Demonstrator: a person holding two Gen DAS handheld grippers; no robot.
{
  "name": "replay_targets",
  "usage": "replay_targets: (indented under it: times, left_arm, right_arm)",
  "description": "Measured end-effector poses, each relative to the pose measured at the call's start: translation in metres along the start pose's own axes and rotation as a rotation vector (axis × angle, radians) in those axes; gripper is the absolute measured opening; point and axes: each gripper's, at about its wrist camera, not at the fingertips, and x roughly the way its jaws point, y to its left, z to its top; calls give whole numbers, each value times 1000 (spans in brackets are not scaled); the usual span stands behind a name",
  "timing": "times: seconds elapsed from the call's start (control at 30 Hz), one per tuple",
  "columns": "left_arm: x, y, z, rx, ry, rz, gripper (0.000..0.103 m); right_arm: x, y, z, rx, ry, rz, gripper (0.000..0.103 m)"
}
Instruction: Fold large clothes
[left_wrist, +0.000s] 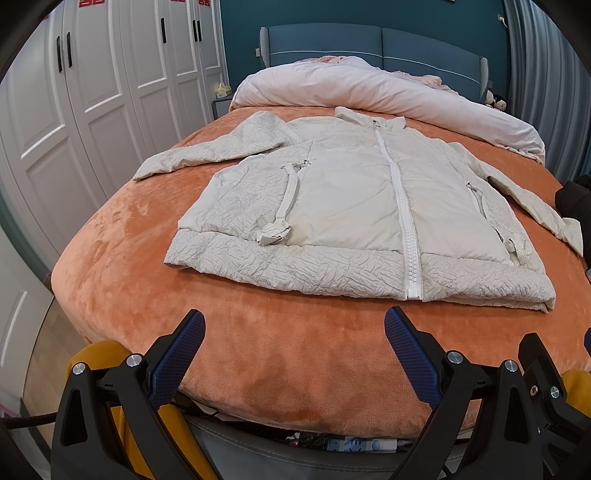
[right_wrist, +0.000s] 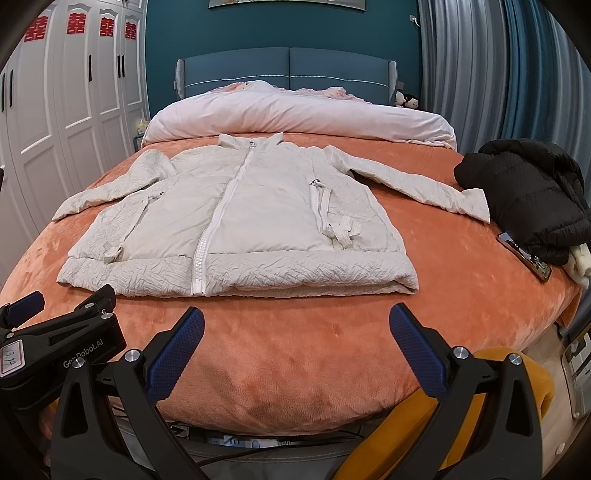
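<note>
A cream zip-up jacket (left_wrist: 343, 206) (right_wrist: 236, 221) lies flat and face up on the orange blanket of the bed (left_wrist: 258, 350) (right_wrist: 295, 350), zipped shut, with both sleeves spread out to the sides and its hem toward me. My left gripper (left_wrist: 293, 332) hovers open at the foot of the bed, short of the hem, with nothing between its blue pads. My right gripper (right_wrist: 295, 328) is also open and empty, just in front of the hem. The left gripper's body (right_wrist: 59, 343) shows at the lower left of the right wrist view.
A black puffer jacket (right_wrist: 528, 195) is heaped at the bed's right edge, with a phone (right_wrist: 524, 256) beside it. A rolled pale pink duvet (right_wrist: 295, 118) lies across the head end. White wardrobes (left_wrist: 92, 92) stand on the left, curtains (right_wrist: 480, 55) on the right. Yellow trouser legs (right_wrist: 480, 398) show below.
</note>
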Motion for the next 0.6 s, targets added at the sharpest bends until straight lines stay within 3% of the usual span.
replay_targets:
  times: [0.33,0.6]
  left_arm:
    - [3,3,-4,5,13,4,95]
    - [19,-4,-6,15,51,14,95]
  right_arm:
    - [5,0,-6,4,16,5,98]
    - [20,3,-7,-9,85,10,98]
